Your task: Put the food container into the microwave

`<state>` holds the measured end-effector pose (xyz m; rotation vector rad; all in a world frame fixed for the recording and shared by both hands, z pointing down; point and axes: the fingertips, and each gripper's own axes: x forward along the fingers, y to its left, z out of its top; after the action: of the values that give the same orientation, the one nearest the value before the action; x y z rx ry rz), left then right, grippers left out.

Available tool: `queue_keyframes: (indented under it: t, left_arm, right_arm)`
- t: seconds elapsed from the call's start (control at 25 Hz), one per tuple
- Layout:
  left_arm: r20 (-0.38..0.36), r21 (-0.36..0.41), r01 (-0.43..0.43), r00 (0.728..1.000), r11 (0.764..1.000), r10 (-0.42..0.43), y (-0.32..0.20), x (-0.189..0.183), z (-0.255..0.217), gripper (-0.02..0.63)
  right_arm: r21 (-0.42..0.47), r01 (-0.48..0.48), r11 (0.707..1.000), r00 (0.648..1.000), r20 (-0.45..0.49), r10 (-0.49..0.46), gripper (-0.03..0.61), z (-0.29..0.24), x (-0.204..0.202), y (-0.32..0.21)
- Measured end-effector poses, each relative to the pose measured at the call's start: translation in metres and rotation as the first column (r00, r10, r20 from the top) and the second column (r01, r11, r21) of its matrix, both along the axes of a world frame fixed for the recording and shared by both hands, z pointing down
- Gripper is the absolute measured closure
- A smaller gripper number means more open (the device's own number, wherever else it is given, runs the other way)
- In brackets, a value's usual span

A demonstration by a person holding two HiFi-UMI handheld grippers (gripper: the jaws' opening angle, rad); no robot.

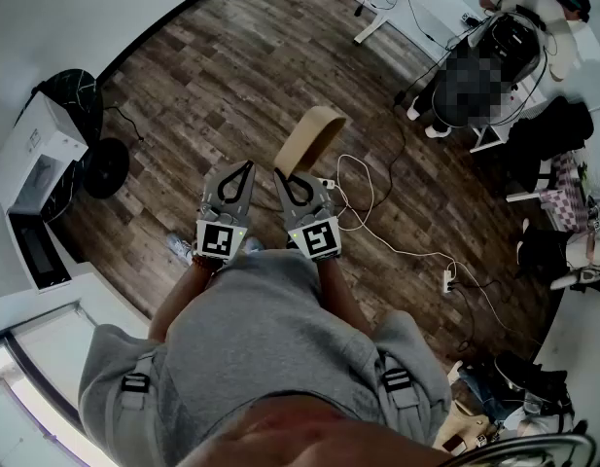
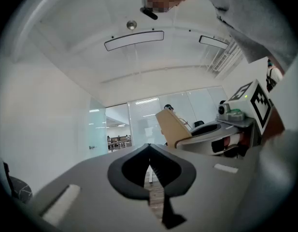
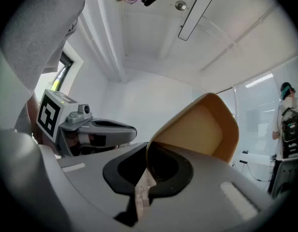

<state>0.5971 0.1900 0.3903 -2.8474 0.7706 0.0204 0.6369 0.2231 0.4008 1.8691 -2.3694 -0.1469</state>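
Pinching one food container point(image 1: 312, 139), right tool point(image 1: 280, 173) sits beside left tool point(image 1: 247, 166).

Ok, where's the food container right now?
Head view, centre: the food container is pinched in the right gripper over the wood floor, beside the left gripper.

Your food container point(image 1: 314, 136) was plain tan, at twelve o'clock from your grippers. The left gripper point(image 1: 243, 168) and right gripper point(image 1: 283, 176) were both grey, with black lining round the jaws. Their marker cubes point(image 1: 218, 240) bore black-and-white squares. The floor point(image 1: 212, 76) showed dark brown wood planks. At nine o'clock, the appliance point(image 1: 37, 154) was white. Your sweatshirt point(image 1: 261, 329) was grey, and the cable point(image 1: 377, 232) at three o'clock was white.
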Motion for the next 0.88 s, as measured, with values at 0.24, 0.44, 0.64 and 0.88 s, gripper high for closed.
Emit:
queue_keyframes:
  t: [0.24,0.44,0.64,0.88]
  left_arm:
    - [-0.007,-0.006,0.03,1.0,1.0,-0.03,-0.017,-0.012,0.0,0.612]
    - [-0.009,-0.038,0.095,0.995,0.995,-0.095,-0.035,-0.03,0.0,0.612]
    - [-0.03,-0.06,0.195,0.98,0.979,-0.197,-0.06,-0.06,-0.004,0.612]
    - [-0.029,-0.091,0.354,0.933,0.931,-0.358,-0.088,-0.138,0.002,0.612]
  right_arm:
    - [0.001,0.011,1.0,1.0,-0.001,-0.011,0.552,-0.002,-0.007,-0.019]
    - [0.003,0.118,0.993,0.992,0.037,-0.118,0.549,-0.006,-0.024,-0.033]
    - [0.004,0.184,0.983,0.983,0.015,-0.184,0.549,-0.013,-0.038,-0.059]
    - [-0.015,0.317,0.948,0.948,0.017,-0.317,0.549,-0.016,-0.096,-0.104]
